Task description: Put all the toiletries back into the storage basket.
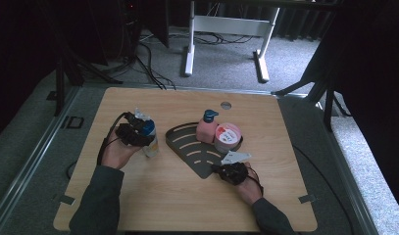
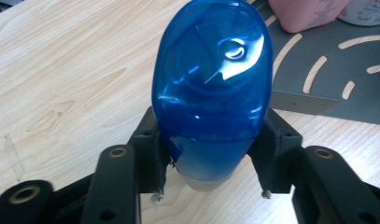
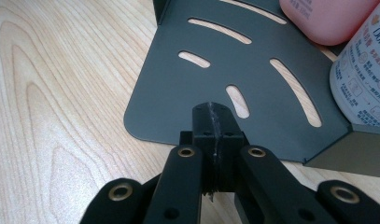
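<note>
A clear bottle with a blue cap (image 1: pixel 149 134) stands left of a dark slotted tray (image 1: pixel 187 147). My left gripper (image 1: pixel 138 132) is shut on the bottle just below the cap. In the left gripper view the blue cap (image 2: pixel 211 88) rises between the jaws of the left gripper (image 2: pixel 211 144), and the tray (image 2: pixel 327 88) lies beyond it. My right gripper (image 1: pixel 221 169) is shut at the tray's near corner. In the right gripper view the right gripper (image 3: pixel 214 116) has its closed tips over the tray (image 3: pixel 178 88), with nothing visible between them.
A pink pump bottle (image 1: pixel 207 129) and a white Dove jar with a pink lid (image 1: pixel 227 137) stand on the tray's far right side; both the bottle (image 3: pixel 323 18) and the jar (image 3: pixel 365 88) are close to my right gripper. A round hole (image 1: pixel 226 105) marks the wooden table's far edge.
</note>
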The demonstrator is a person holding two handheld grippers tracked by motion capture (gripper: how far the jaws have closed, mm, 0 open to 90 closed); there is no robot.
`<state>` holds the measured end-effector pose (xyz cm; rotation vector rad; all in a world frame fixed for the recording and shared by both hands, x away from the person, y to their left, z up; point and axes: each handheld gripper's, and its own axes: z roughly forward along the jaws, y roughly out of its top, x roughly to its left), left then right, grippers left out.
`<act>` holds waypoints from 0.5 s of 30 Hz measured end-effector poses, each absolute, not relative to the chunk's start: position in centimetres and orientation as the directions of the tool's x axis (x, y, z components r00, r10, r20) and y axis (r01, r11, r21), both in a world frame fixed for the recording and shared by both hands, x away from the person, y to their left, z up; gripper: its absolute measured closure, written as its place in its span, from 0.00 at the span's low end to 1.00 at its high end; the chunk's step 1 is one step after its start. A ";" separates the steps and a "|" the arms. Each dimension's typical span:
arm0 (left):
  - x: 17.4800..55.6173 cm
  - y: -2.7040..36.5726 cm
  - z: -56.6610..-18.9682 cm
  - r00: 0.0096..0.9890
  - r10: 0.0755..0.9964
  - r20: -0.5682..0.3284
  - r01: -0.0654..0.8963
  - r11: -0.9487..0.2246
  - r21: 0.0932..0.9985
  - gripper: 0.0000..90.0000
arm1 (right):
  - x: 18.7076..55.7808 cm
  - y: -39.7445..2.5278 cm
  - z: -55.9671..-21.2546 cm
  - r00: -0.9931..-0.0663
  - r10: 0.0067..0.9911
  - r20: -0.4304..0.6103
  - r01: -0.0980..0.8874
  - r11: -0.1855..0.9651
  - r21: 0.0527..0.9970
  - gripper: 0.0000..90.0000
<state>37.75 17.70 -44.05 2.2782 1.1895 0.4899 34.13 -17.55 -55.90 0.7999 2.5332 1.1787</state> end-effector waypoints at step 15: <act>39.0 17.6 -43.6 0.582 0.811 0.059 0.644 -0.504 0.576 0.52 | 34.2 -17.6 -55.9 -0.824 0.566 0.017 0.378 0.527 0.761 1.00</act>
